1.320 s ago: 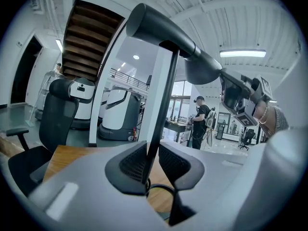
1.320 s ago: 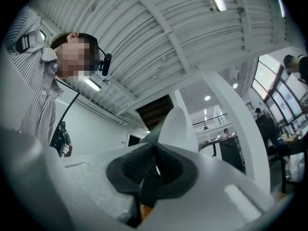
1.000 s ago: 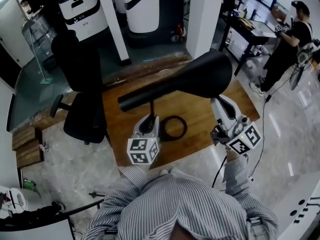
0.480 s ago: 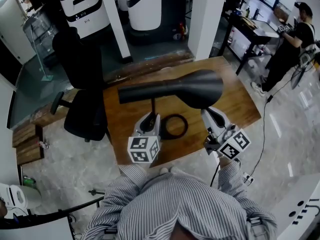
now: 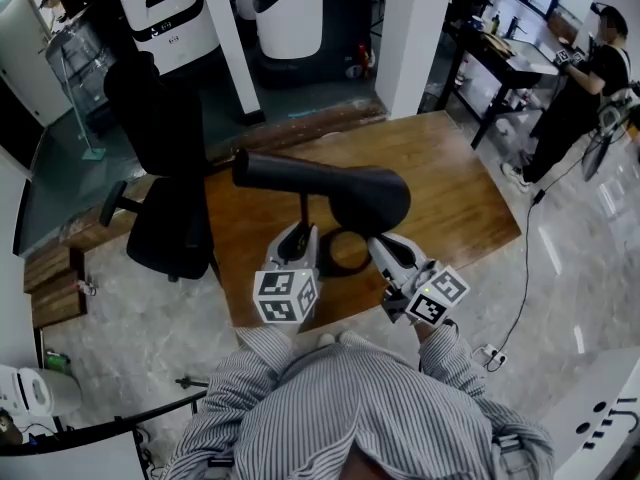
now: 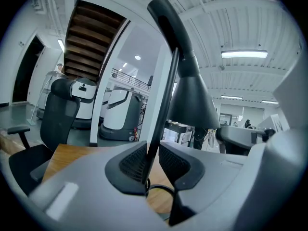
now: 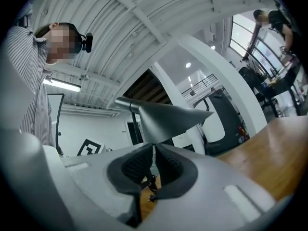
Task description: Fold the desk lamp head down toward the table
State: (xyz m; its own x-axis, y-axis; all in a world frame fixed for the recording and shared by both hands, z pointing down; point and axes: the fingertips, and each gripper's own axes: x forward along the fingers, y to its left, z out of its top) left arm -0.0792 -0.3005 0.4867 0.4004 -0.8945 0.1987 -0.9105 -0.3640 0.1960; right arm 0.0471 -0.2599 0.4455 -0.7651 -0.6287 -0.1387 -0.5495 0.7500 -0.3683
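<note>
The lamp head (image 5: 368,200) is found above the wooden table (image 5: 460,198). It lies nearly level atop its thin stem (image 5: 304,214), flared mouth toward the person's right, and has not yet been brought down to the tabletop. The stem is clamped between the pads of the left gripper (image 5: 297,240), just above the ring base (image 5: 325,258). The rim of the flare is pinched by the right gripper (image 5: 383,246), whose jaws are pressed almost together on the thin edge.

Risk is judged as follows. The rim hold is shallow, so a slip could be caused by a harder downward pull, and the head might then swing back up. Should the stem clamp be loosened, the base could be tipped or dragged across the table. The office chair (image 5: 165,168) stands well apart.
</note>
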